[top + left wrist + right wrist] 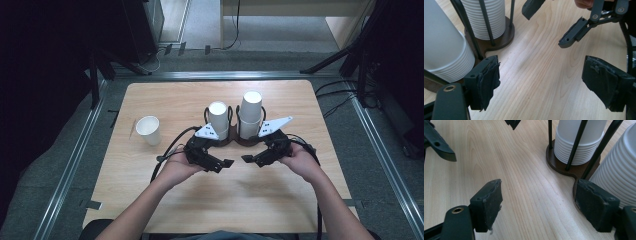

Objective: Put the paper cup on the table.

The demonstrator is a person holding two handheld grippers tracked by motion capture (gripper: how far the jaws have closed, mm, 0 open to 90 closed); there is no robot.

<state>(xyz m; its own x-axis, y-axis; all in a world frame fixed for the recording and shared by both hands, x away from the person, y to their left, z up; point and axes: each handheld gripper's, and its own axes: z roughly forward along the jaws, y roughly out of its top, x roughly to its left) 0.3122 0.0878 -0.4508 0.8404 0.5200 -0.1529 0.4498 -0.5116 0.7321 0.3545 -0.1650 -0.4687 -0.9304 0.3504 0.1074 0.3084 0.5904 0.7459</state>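
Left gripper (229, 163): jaws spread, nothing between fingers. Right gripper (246, 159): jaws spread, empty. Cup stacks (218, 119) in holder (235, 142) just beyond both fingertips.

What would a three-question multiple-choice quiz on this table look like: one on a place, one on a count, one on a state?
1. Where does the single paper cup stand?
A. left of the cup rack
B. right of the cup rack
C. on top of a stack

2. How many cup stacks does the cup rack hold?
A. one
B. two
C. four

3. How are the left tongs and right tongs?
A. both open and empty
B. both shut on cups
C. one holds a cup

Answers: 1 A, it stands alone toward the table's left side. 2 B, two white stacks rise side by side. 3 A, bare wood shows between each pair of jaws.
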